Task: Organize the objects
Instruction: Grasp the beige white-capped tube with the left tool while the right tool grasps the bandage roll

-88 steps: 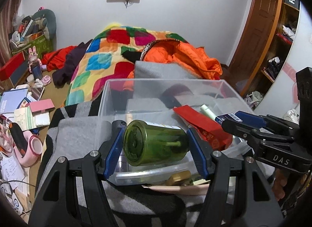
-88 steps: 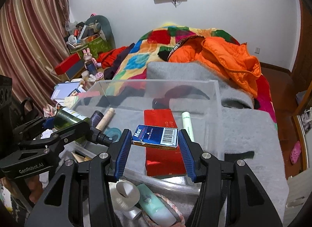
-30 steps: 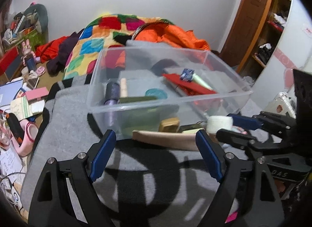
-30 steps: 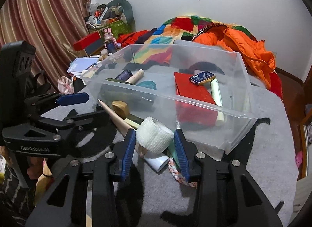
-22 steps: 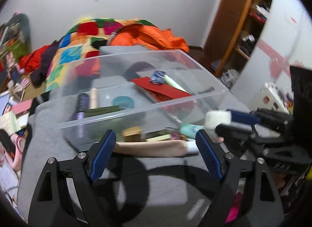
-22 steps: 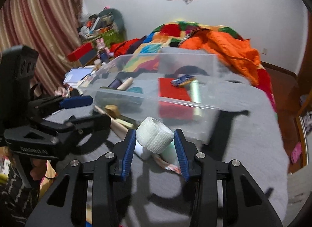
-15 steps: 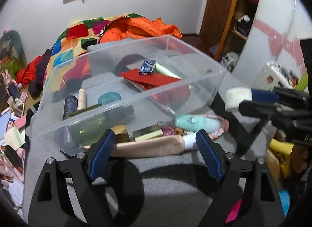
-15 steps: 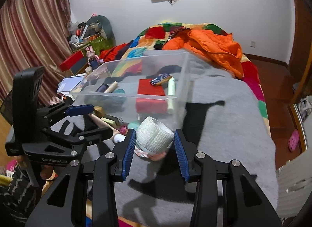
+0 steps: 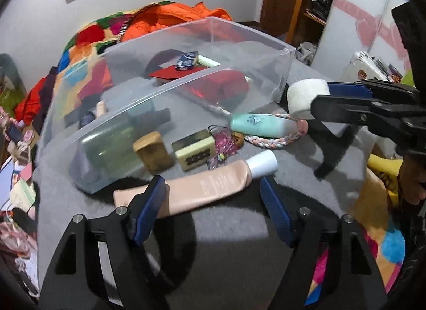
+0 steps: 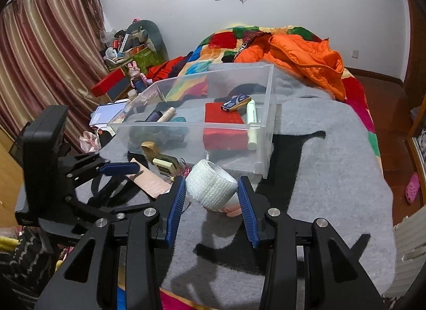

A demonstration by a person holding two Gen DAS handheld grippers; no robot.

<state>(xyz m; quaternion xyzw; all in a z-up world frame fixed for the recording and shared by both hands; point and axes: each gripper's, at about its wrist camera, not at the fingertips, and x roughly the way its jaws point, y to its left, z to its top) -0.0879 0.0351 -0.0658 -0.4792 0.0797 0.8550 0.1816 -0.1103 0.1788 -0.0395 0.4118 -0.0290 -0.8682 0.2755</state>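
Observation:
A clear plastic bin (image 9: 277, 51) (image 10: 269, 91) stands on a grey blanket and holds a green bottle (image 9: 109, 139), a red packet (image 10: 223, 116), a blue box (image 10: 235, 102) and a pale tube (image 10: 251, 114). My right gripper (image 10: 211, 194) is shut on a white bandage roll (image 10: 210, 186) (image 9: 306, 95), held above the blanket in front of the bin. My left gripper (image 9: 211, 194) is open and empty, its jaws either side of a long beige tube (image 9: 197, 190) with a white cap. In front of the bin lie a wooden block (image 9: 153, 151), a cream tile (image 9: 193, 148), a mint bottle (image 9: 259, 124) and a braided band (image 9: 277, 140).
An orange jacket (image 10: 300, 56) and a patchwork quilt (image 10: 231, 35) lie on the bed behind the bin. Cluttered boxes and toys (image 10: 127, 48) stand by the striped curtain on the left. A wooden shelf unit (image 9: 306, 3) is at the right.
Both grippers have pulled back and swung right of the bin. The right one still holds the bandage roll. Earlier, the green bottle and the blue box were let go into the bin.

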